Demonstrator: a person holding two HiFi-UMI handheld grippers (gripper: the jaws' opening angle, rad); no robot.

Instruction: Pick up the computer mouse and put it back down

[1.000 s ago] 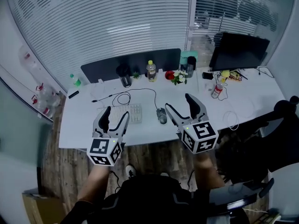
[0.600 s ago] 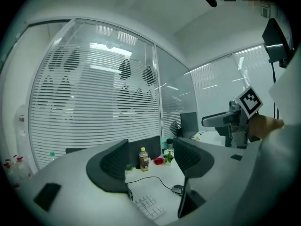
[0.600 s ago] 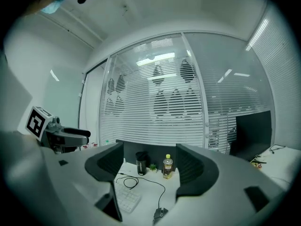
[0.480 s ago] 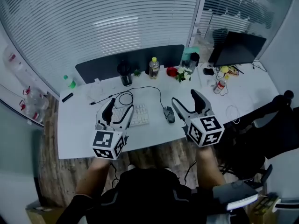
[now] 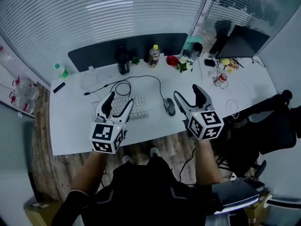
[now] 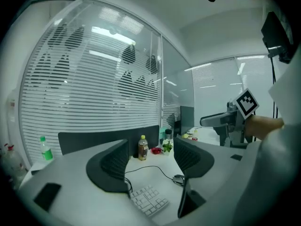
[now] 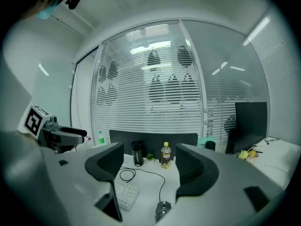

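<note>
A dark grey wired computer mouse (image 5: 170, 106) lies on the white desk (image 5: 70, 126), just right of a small white keyboard (image 5: 128, 107). It also shows low in the right gripper view, mouse (image 7: 162, 210), and small in the left gripper view, mouse (image 6: 178, 179). My right gripper (image 5: 188, 93) hovers open above the desk's front edge, a little right of the mouse, holding nothing. My left gripper (image 5: 117, 103) is open too, above the keyboard's front left part. Neither touches the mouse.
Along the desk's back stand a black tumbler (image 5: 123, 65), a yellow-capped bottle (image 5: 153, 56), a small flower pot (image 5: 182, 65) and a dark divider panel (image 5: 94, 55). A monitor (image 5: 241, 42) and clutter fill the back right. A black office chair (image 5: 275, 126) stands right.
The head view has shifted, so the desk sits a bit further left and up. Both grippers stay open above the desk's front edge; the right one holds just right of the mouse.
</note>
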